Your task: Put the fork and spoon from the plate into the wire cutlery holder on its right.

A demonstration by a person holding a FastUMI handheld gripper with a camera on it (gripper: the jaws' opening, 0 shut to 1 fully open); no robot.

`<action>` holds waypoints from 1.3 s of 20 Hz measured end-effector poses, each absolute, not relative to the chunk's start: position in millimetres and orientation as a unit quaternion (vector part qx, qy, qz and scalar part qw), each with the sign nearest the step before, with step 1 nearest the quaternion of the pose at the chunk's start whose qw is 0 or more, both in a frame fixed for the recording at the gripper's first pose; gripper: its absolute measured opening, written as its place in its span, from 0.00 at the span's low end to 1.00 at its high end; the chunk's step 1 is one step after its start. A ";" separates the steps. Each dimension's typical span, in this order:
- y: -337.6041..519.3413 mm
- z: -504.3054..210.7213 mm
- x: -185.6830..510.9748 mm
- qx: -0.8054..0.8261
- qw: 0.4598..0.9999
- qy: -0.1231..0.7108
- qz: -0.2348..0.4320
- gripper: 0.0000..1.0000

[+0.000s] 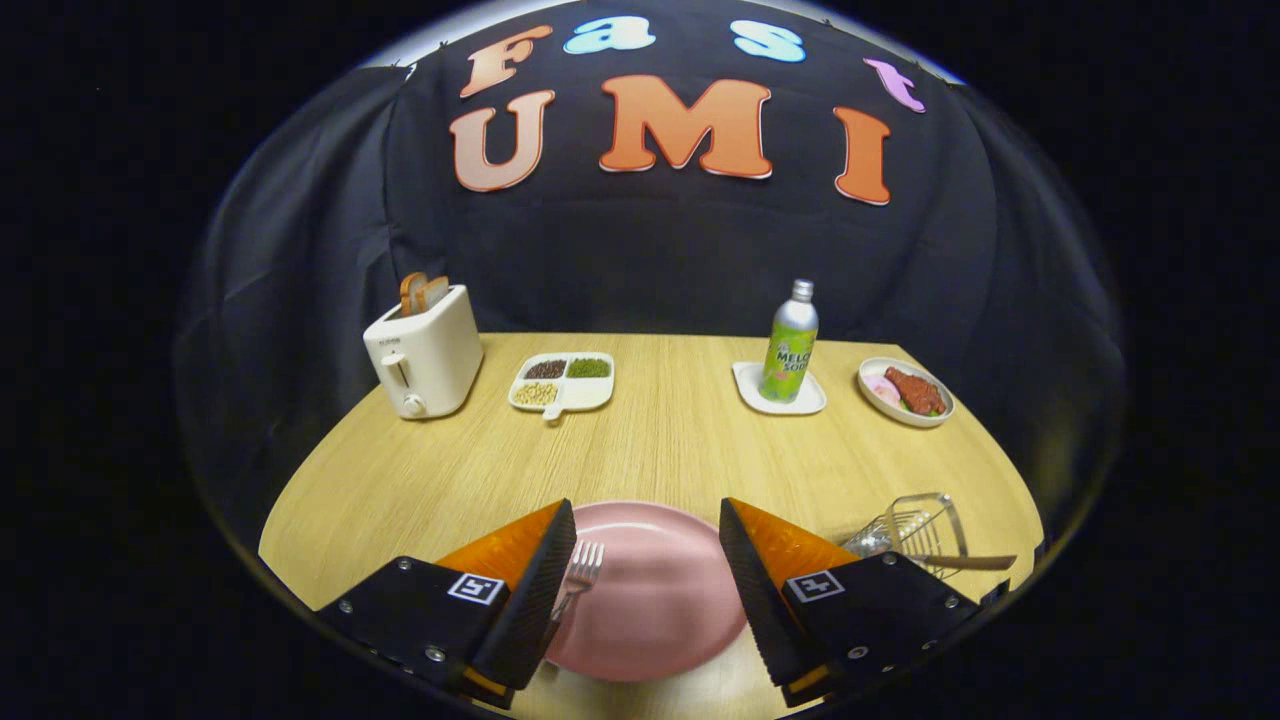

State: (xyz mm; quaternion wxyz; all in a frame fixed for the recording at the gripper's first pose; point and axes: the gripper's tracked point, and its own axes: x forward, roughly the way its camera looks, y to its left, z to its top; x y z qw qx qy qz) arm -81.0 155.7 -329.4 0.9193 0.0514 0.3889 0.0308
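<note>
A: Wooden table (660,440); pink plate (655,600) low centre, fork (578,578) at its left rim. Spoon?

B: Probably already inside wire holder (915,530), lower right. Gripper (648,560) spread wide, empty, straddling plate for the fork.

The left finger (530,590) of the tool (648,590) hides the fork's (581,572) handle. The right finger covers part of the plate (650,600) and the holder's (915,535) lower side. A handle (975,562) sticks out of the holder; its head is hidden.
</note>
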 end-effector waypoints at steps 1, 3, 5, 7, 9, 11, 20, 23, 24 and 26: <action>163.4 -340.7 -90.0 0.050 0.912 0.406 0.032 0.87; 176.6 -363.6 -105.9 0.048 0.895 0.441 0.035 0.87; 187.9 -383.2 -123.2 0.049 0.876 0.478 0.043 0.87; 195.1 -399.0 -136.6 0.047 0.858 0.510 0.047 0.87; 199.2 -409.7 -148.0 0.048 0.840 0.539 0.048 0.84; 200.0 -416.1 -153.4 0.051 0.826 0.559 0.044 0.76; 183.7 -421.7 -158.0 0.051 0.799 0.598 0.032 0.10; 179.7 -413.7 -153.9 0.071 0.803 0.591 0.036 0.07; 174.6 -408.0 -149.8 0.070 0.810 0.582 0.038 0.07; 161.3 -395.3 -143.5 0.060 0.822 0.565 0.042 0.07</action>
